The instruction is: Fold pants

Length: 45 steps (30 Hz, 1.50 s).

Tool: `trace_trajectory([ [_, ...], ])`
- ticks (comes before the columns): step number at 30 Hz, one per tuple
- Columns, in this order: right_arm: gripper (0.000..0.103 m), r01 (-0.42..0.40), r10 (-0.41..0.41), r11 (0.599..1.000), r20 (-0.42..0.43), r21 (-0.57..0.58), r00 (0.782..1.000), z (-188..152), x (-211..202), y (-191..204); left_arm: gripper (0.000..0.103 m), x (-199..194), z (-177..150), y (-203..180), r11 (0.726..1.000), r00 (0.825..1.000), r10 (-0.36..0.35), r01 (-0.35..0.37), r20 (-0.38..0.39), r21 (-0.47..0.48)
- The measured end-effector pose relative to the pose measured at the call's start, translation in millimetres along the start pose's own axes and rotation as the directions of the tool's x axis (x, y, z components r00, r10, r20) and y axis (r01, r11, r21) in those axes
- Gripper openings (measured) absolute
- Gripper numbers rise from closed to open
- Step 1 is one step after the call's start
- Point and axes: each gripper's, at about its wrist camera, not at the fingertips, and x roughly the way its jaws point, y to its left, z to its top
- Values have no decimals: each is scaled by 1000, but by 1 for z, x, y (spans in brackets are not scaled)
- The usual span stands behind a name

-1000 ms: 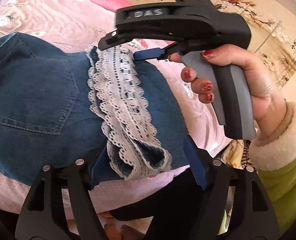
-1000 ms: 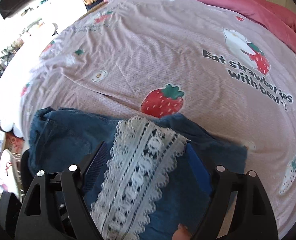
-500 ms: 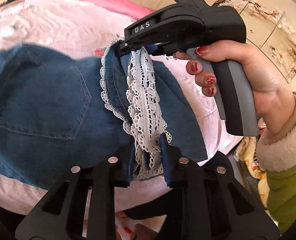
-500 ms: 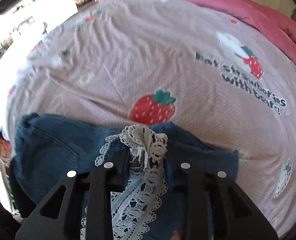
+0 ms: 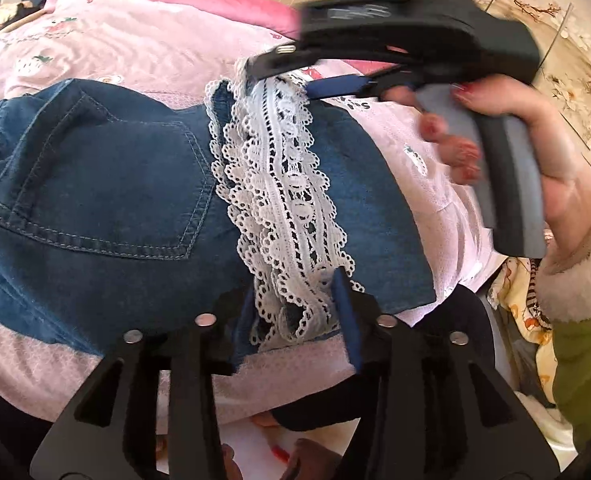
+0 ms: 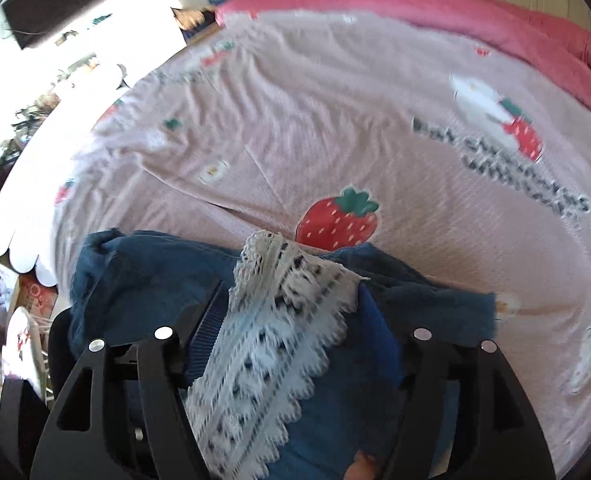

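Pants [image 5: 107,200] lie folded on the pink sheet [image 5: 143,44], filling the left and centre of the left wrist view; denim with a stitched back pocket at left. Lace [image 5: 283,200], a white strip, runs down the middle of the frame from upper centre to lower centre, on top of the denim.

Your left gripper [image 5: 295,316] sits at the bottom centre of that view. Its jaws are opening, and the near end of the lace lies between them. The right blue pad stands beside the lace edge; whether either pad presses the lace, you cannot tell for certain, but a gap shows.

Your right gripper [image 5: 295,76] enters from the upper right, held by your right hand [image 5: 507,128], slightly blurred. Its jaws are opening over the far end of the lace.

In the right wrist view, the right gripper [image 6: 287,320] stands spread at lower centre, with the lace [image 6: 271,340] between its fingers and clear of both pads. The pants [image 6: 143,272] occupy the lower left. The sheet [image 6: 295,120], with a strawberry print [image 6: 337,220], fills the frame above.
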Motion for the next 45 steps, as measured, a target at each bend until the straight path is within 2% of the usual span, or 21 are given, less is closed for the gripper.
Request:
trace_trajectory([
  [5,69,42,-36,994,54,-103,998,-33,-34,-3,46,-13,-2,1,1000,1000,8,-8,13,10],
  [9,69,59,-45,984,84,-169,995,-74,-50,-1,54,-35,9,-1,998,995,50,-52,89,23],
  [11,69,66,-48,978,95,-196,994,-90,-51,3,59,-43,21,-1,997,991,63,-68,120,38],
  [15,68,8,13,976,96,-217,995,-117,-48,13,59,-38,58,-7,994,988,61,-72,141,80],
  [18,67,-28,45,979,80,-200,996,-129,-40,14,59,-15,88,-16,995,994,21,-31,108,95],
  [21,67,-50,60,983,53,-177,997,-138,-31,12,59,22,111,-25,994,999,-42,40,22,107],
  [24,67,-25,30,984,26,-175,999,-147,-23,9,57,61,121,-24,992,999,9,-4,-40,123],
  [27,67,-10,14,985,17,-173,1000,-157,-17,5,56,87,120,-9,987,991,100,-88,-86,132],
  [28,67,-12,16,985,25,-173,1000,-159,-17,4,53,92,120,-3,987,990,112,-100,-91,124],
  [31,67,-18,24,987,36,-161,999,-163,-15,1,53,95,120,5,989,990,102,-90,-102,114],
  [42,68,2,7,993,76,-116,997,-171,-14,1,53,92,118,12,991,994,101,-97,-44,90],
  [44,68,8,0,995,75,-104,997,-171,-14,1,55,88,117,6,986,992,123,-118,-35,115],
  [45,68,8,-1,995,72,-95,997,-169,-16,2,59,85,117,3,985,991,127,-123,-30,122],
])
